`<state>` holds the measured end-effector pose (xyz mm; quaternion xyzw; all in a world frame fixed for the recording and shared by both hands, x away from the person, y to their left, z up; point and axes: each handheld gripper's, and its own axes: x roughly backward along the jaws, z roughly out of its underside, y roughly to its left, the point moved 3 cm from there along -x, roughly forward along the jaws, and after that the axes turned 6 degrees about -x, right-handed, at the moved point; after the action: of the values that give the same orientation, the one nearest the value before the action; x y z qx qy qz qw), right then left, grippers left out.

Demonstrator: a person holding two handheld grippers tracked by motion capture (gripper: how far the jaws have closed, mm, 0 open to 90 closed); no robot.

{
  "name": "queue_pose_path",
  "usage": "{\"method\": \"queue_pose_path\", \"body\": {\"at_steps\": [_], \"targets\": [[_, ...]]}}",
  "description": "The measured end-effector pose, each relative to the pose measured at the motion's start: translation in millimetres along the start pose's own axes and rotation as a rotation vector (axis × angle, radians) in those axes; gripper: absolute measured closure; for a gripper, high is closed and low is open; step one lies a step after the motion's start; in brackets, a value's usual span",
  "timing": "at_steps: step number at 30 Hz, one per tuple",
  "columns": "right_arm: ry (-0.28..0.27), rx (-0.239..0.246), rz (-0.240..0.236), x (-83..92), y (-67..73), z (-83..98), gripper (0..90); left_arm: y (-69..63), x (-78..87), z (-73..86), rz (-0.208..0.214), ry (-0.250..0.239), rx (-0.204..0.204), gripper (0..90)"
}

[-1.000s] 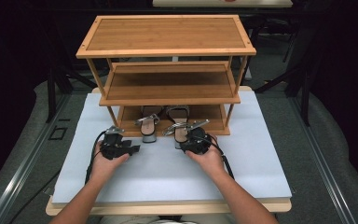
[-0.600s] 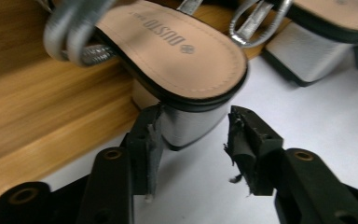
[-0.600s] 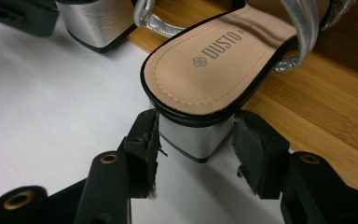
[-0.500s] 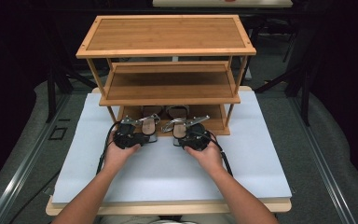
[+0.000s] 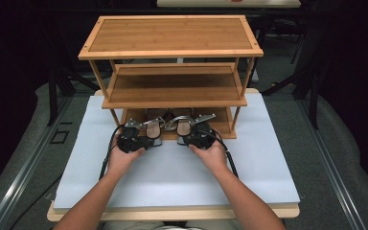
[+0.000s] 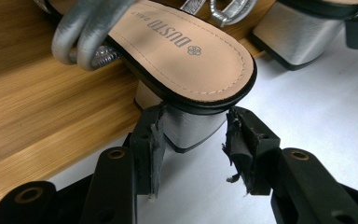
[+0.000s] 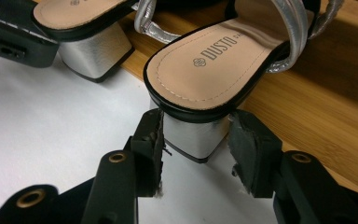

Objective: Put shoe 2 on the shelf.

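While the high view shows both sandals on the rack's bottom shelf [image 5: 220, 125] at twelve o'clock from the hands, the left hand-held gripper [image 6: 193, 135] clamps the left sandal [image 6: 186, 51] heel, and the right hand-held gripper [image 7: 196, 135], just closing, clamps the right sandal [image 7: 209, 70] heel.

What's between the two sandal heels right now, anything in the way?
Nothing but bare white table cover: in the right gripper view it runs clear from the left sandal's heel to the right sandal's heel, which the right gripper clamps.
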<state>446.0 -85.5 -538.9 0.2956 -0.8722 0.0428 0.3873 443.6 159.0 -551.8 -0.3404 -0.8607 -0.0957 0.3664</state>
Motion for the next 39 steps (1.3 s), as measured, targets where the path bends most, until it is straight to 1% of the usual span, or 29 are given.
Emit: {"method": "queue_pose_path", "body": {"at_steps": [2, 4, 5, 6, 12, 16, 17, 20, 22, 25, 27, 31, 34, 37, 39], "targets": [[0.011, -0.002, -0.005, -2.5, 1.5, 0.3, 55.8, 0.3, -0.4, 0.0, 0.006, -0.003, 0.006, 56.9], [0.002, 0.007, -0.005, -4.9, 3.9, 0.1, 56.1, 0.5, -0.9, -0.2, 0.014, -0.007, 0.011, 56.9], [0.009, 0.011, -0.001, -4.9, 4.9, 0.1, 56.2, 0.4, -1.2, -0.3, 0.017, -0.008, 0.012, 56.9], [0.006, 0.011, 0.004, -5.8, 5.8, 0.0, 56.3, 0.1, -1.6, -0.5, 0.022, -0.009, 0.013, 56.9], [0.005, 0.01, -0.014, -8.3, 8.5, 0.7, 56.5, -4.3, -5.3, -3.6, 0.041, -0.012, 0.017, 57.2], [0.003, 0.018, -0.028, -11.2, 11.1, 1.3, 57.0, -7.0, -7.0, -5.2, 0.042, -0.008, 0.011, 57.2], [-0.001, 0.017, -0.023, -12.2, 13.4, 1.5, 57.1, -7.4, -7.2, -5.3, 0.041, -0.009, 0.012, 57.2], [-0.009, 0.025, -0.022, -13.4, 14.3, 1.7, 56.8, -8.2, -7.7, -4.9, 0.038, -0.015, 0.011, 57.1], [-0.01, 0.033, -0.012, -14.3, 15.5, 1.7, 56.2, -7.9, -7.6, -4.0, 0.042, -0.021, 0.013, 57.2], [-0.01, 0.03, -0.005, -14.3, 15.4, 2.0, 56.1, -7.9, -7.3, -3.4, 0.042, -0.022, 0.011, 57.1], [-0.01, 0.024, -0.013, -14.3, 14.5, 2.5, 55.6, -8.0, -6.2, -2.9, 0.046, -0.022, 0.004, 56.9], [-0.002, 0.019, -0.022, -16.5, 14.4, 2.8, 54.5, -7.9, -5.0, -3.3, 0.052, -0.033, 0.007, 56.8], [-0.004, 0.021, -0.017, -15.1, 15.0, 3.0, 54.5, -9.8, -4.0, -3.1, 0.046, -0.031, 0.005, 56.8], [-0.013, 0.026, -0.023, -12.1, 16.1, 4.6, 54.4, -11.3, -2.3, -1.9, 0.044, -0.03, -0.005, 56.6], [-0.004, 0.023, -0.017, -10.0, 15.5, 6.9, 54.2, -11.0, 0.5, -0.6, 0.042, -0.03, -0.002, 56.6]]}}
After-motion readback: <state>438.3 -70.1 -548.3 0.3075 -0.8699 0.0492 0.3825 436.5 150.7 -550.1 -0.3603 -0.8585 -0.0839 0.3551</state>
